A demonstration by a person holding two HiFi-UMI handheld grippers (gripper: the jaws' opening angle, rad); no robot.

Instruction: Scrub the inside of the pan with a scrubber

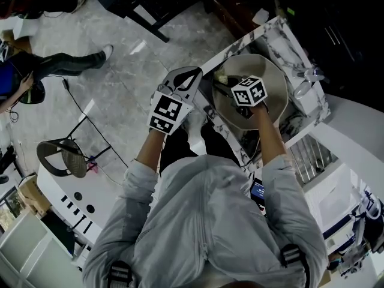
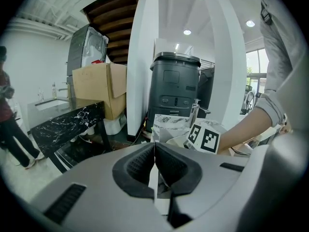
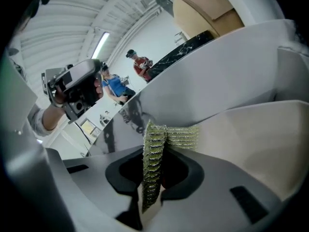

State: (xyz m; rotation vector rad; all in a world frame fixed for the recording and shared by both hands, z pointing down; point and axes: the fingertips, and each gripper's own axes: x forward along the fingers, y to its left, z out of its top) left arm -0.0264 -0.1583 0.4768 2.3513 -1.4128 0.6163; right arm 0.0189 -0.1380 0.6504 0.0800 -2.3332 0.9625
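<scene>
Scrubber [image 3: 186, 136] pinched in right gripper's [image 3: 154, 146] jaws touches the pan [image 3: 251, 129]; left gripper's [image 2: 154, 154] jaws seemingly pressed together.

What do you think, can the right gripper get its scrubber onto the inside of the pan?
Probably yes: the right gripper, shut on the scrubber, is down inside the pan, with nothing visible between them.
</scene>
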